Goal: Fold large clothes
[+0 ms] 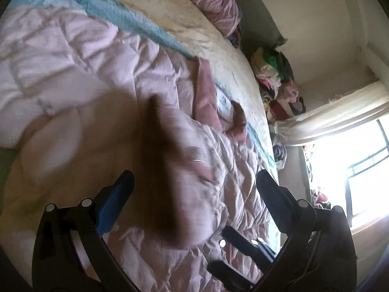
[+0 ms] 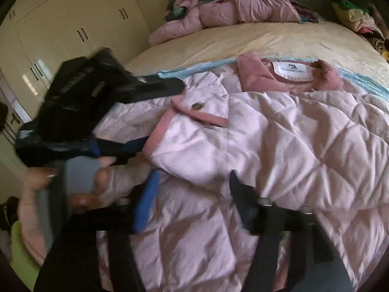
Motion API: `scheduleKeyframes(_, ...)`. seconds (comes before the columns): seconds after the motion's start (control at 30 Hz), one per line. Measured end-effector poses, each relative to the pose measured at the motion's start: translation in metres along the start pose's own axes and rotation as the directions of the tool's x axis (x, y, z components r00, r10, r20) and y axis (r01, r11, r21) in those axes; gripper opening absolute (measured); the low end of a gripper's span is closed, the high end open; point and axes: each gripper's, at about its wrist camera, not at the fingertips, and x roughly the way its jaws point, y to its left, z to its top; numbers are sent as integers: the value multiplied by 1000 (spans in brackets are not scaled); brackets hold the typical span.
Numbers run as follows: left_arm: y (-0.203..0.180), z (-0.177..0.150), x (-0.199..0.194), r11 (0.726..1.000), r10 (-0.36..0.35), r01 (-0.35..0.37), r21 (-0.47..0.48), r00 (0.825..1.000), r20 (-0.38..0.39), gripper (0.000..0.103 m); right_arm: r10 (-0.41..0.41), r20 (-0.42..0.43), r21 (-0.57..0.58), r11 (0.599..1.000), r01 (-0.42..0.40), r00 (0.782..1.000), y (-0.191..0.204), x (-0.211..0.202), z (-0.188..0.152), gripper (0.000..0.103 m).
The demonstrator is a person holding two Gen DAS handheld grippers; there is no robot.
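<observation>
The pale pink quilted jacket with darker pink collar and cuffs (image 2: 279, 131) lies spread on the bed with the cream sheet (image 2: 243, 41). One sleeve looks already laid across the chest; judging from that, the fold is barely begun, and the other sleeve and the body remain. The right claw (image 2: 192, 202) hangs wide open with nothing between its fingers; the jacket lies directly beneath and ahead of it, the cuff just beyond the tips. The left claw (image 1: 194, 185) is open too, and blurred pink fabric sits between its fingers, ungripped.
</observation>
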Motion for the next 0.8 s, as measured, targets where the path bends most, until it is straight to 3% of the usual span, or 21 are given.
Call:
scheduleKeyframes(0.1,-5,-4,7,998,38,-39,48,999,16,91,-26,16,8,1000,26,1000,-5,-19,-8,63)
scheduleKeyframes(0.13,-8,-6,10,995,60,-62,74,998,25,70,-39,20,12,999,38,999,-10,-23,-7,63)
scheduleKeyframes(0.17,-10,-7,14,993,66,-68,94,998,23,25,-68,27,13,998,68,997,-14,-31,-10,63)
scheduleKeyframes(0.2,-11,-8,17,991,85,-87,99,996,22,12,-102,40,16,995,102,994,-19,-39,-13,63)
scheduleKeyframes(0.3,-16,-12,23,977,122,-127,170,992,39,6,-181,71,36,983,179,981,-38,-56,-15,63)
scheduleKeyframes(0.4,-26,-8,11,970,112,-131,205,989,99,3,-220,91,88,973,212,971,-61,-69,-15,63)
scheduleKeyframes(0.57,-44,1,-30,942,126,-194,274,961,248,2,-313,137,167,943,290,940,-100,-96,-15,63)
scheduleKeyframes(0.7,-45,9,-40,907,191,-288,308,932,309,2,-433,141,234,889,394,891,-132,-106,-9,63)
scheduleKeyframes(0.8,-28,14,-25,912,235,-308,271,934,268,2,-519,123,259,840,477,846,-151,-104,-2,63)
